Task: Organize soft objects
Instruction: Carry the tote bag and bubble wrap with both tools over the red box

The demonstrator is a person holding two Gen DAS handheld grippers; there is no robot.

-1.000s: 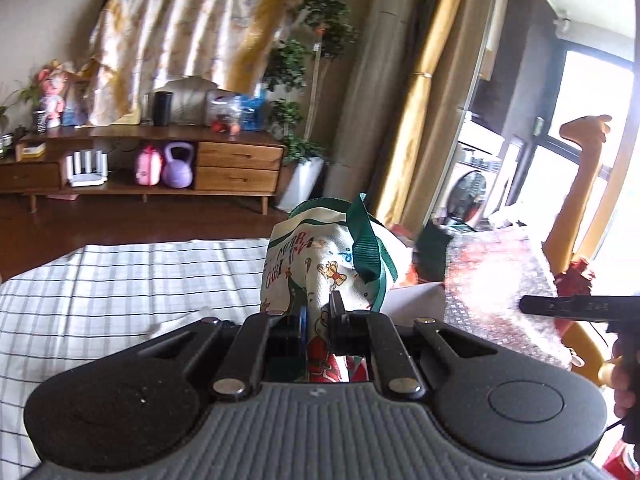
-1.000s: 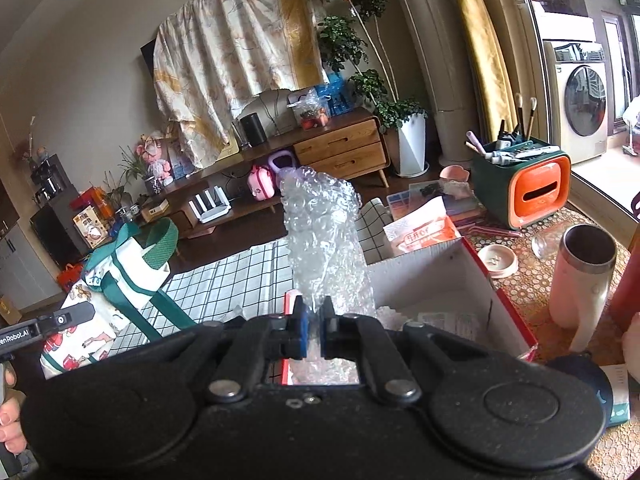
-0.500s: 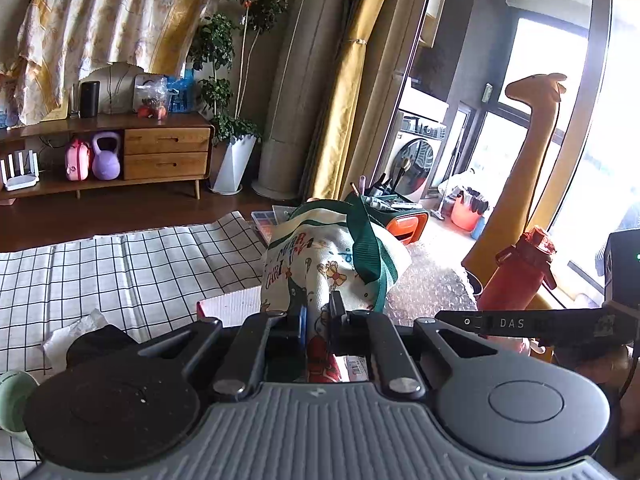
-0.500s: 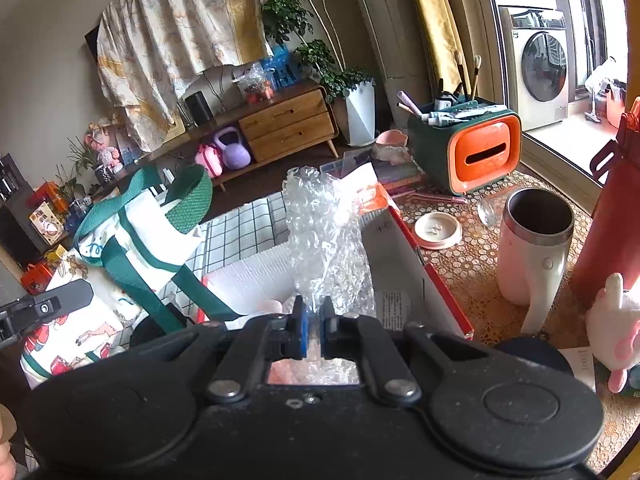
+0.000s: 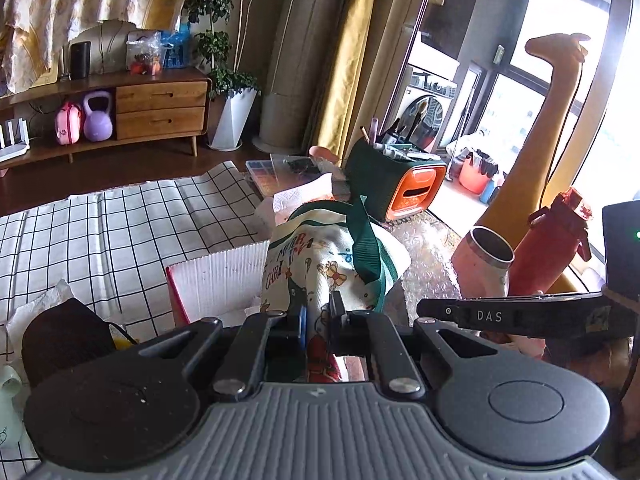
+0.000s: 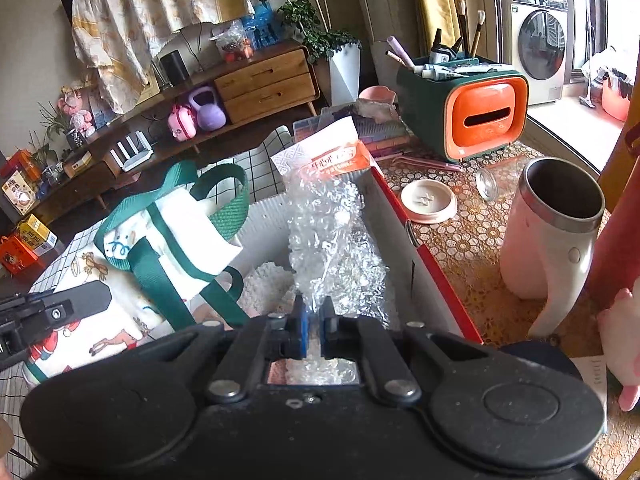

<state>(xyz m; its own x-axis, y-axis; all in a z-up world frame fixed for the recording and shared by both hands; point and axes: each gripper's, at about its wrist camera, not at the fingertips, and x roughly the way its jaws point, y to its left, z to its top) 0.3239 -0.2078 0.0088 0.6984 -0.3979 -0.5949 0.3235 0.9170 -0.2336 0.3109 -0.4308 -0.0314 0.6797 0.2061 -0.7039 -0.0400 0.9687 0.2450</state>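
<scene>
Both grippers closer over the box, left gripper fingers pinching tote bag, right gripper fingers pinching bubble wrap

Your cardboard box sits mid-surface, with the bubble wrap rising over its inside and the tote bag at its left. To its right stands the tumbler; behind it, the brush organizer.

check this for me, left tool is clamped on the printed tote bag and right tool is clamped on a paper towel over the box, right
Not quite. The right tool is clamped on bubble wrap, not a paper towel, as the right wrist view shows. The left tool does grip the printed tote bag.
</scene>
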